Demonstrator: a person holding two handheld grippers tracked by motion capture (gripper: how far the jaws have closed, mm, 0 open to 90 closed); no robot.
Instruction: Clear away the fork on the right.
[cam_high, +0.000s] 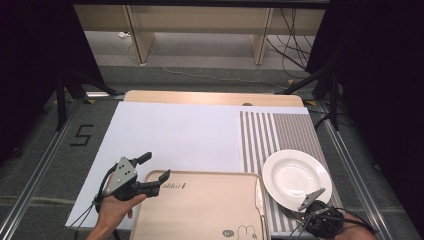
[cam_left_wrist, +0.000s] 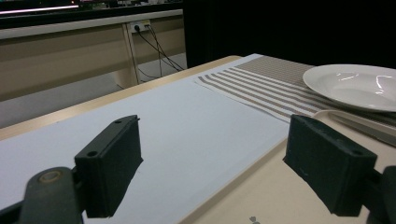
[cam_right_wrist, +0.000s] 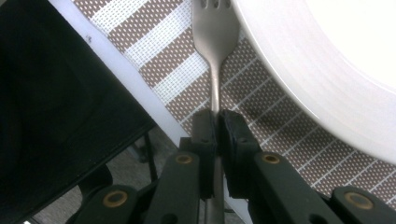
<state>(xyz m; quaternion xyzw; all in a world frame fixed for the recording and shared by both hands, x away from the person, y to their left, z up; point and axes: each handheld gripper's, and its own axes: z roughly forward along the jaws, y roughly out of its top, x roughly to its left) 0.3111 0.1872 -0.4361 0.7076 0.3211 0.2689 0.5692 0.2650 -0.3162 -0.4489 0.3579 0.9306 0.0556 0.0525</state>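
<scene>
A: Fork (cam_right_wrist: 215, 56) — thin steel, stiff, light, likely slick. The right tongs (cam_right_wrist: 217, 122) pinch its narrow handle; a hold nearer the neck would twist less.

B: Position: over the striped mat (cam_right_wrist: 182, 79), near right of the counter, tines at the white plate (cam_right_wrist: 327, 79) rim. The left tongs (cam_left_wrist: 224, 163) stand spread, empty, over the tan tray (cam_high: 200, 210).

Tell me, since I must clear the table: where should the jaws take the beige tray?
Grip the beige rectangular tray at its raised rim, near the left far corner, coming in from the left. The open left gripper sits there, and the lip is thin enough to pinch.
</scene>
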